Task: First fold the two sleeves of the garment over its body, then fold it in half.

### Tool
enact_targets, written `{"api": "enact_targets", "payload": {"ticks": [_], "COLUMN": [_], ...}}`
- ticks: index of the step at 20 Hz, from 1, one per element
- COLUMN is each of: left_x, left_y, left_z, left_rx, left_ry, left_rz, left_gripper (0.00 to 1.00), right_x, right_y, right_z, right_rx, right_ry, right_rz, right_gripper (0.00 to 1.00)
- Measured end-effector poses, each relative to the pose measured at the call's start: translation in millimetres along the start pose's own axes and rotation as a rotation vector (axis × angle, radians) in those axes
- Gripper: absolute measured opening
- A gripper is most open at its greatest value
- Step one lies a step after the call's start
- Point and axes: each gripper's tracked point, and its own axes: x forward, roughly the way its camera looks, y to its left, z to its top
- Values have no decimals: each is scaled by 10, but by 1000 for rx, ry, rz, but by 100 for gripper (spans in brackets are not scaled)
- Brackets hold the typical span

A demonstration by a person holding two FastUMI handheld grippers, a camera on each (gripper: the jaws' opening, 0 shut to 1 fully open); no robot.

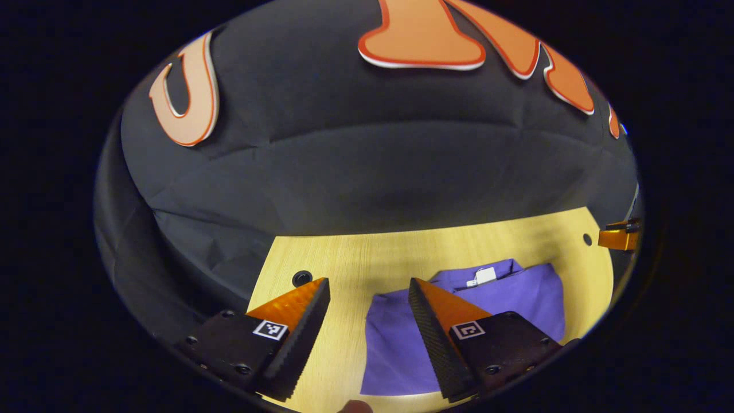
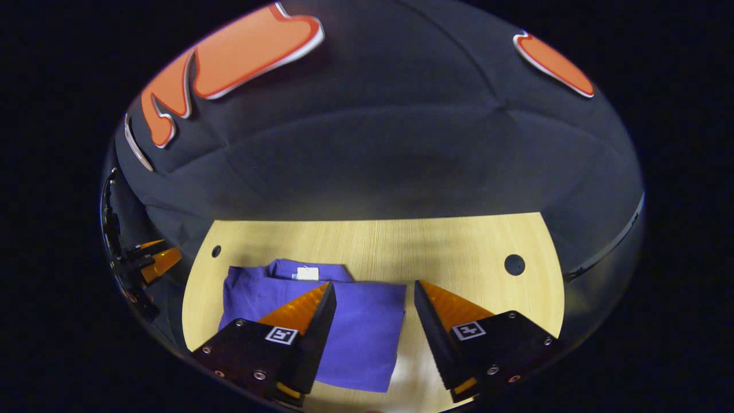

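A purple garment (image 1: 516,301) lies folded into a compact rectangle on the pale wooden table (image 1: 367,258), collar and white tag toward the far side. In the left gripper view my left gripper (image 1: 370,287) hangs open above the garment's left edge, holding nothing. The right gripper view has the same garment (image 2: 361,327) with its tag at the back. My right gripper (image 2: 373,289) is open over the garment's right edge, nothing between its fingers. The other gripper (image 1: 618,236) shows at the far right of the left gripper view, and the left one (image 2: 146,261) at the far left of the right gripper view.
The table (image 2: 459,252) has round holes near its corners (image 2: 514,264) (image 1: 301,279). Black cloth wall rises right behind the table's far edge. Bare wood lies beyond the garment and to either side of it.
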Motion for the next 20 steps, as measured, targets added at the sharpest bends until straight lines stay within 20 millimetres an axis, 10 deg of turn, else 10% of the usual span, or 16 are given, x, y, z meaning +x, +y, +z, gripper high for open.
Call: {"api": "enact_targets", "payload": {"ticks": [10, 20], "left_x": [-1510, -2731], "left_y": [109, 102], "left_z": [260, -145], "left_rx": [-107, -153], "left_ry": [-269, -457], "left_rz": [-61, -95], "left_gripper": [92, 93], "right_x": [-1342, -2509], "right_y": [341, 781], "right_z": [160, -152], "right_rx": [-80, -114], "right_ry": [-305, -547], "right_rz": [-22, -58], "right_gripper": [96, 95]}}
